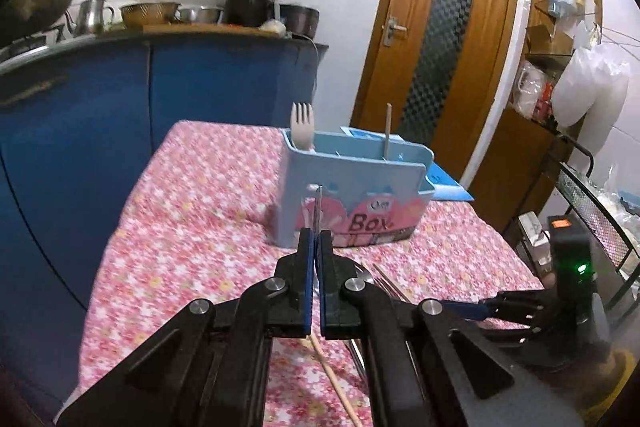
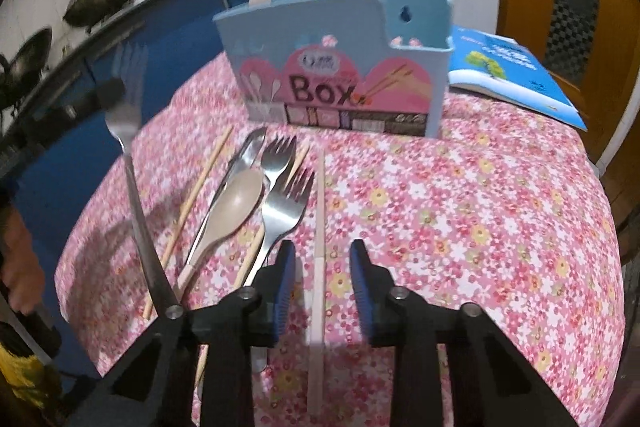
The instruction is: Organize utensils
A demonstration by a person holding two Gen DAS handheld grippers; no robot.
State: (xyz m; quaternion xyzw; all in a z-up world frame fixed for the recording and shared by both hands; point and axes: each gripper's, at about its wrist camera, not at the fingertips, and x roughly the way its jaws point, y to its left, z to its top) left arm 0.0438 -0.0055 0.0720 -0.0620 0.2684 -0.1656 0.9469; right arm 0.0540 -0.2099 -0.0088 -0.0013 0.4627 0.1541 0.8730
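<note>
While the left gripper (image 1: pixel 316 239) is clamping shut on the handle of a steel fork (image 2: pixel 127 131), that fork is standing up between its pads with the tines raised, seen edge-on in the left wrist view. Straight ahead of this gripper, the blue utensil box (image 1: pixel 360 187) is standing on the floral tablecloth (image 1: pixel 192 227), already holding a pale fork (image 1: pixel 302 125) at its left end and one upright chopstick (image 1: pixel 387 133) further right.

The right gripper (image 2: pixel 322 259) is pointing down at the table with its jaws partly open, gripping nothing. A pale chopstick (image 2: pixel 319 211) is lying lengthwise in the gap between its pads, touching neither as far as the blur allows. Just left of it, two steel forks (image 2: pixel 286 203), a beige spoon (image 2: pixel 236 201), a steel utensil under the spoon and more chopsticks (image 2: pixel 200 183) are lying in a loose cluster.

Right of the right gripper, the cloth is lying bare out to the table's rounded edge. Beyond the box to the right, a blue book (image 2: pixel 508 71) is sitting near the far corner. Blue cabinets (image 1: pixel 100 99) are running close along the table's left edge.
</note>
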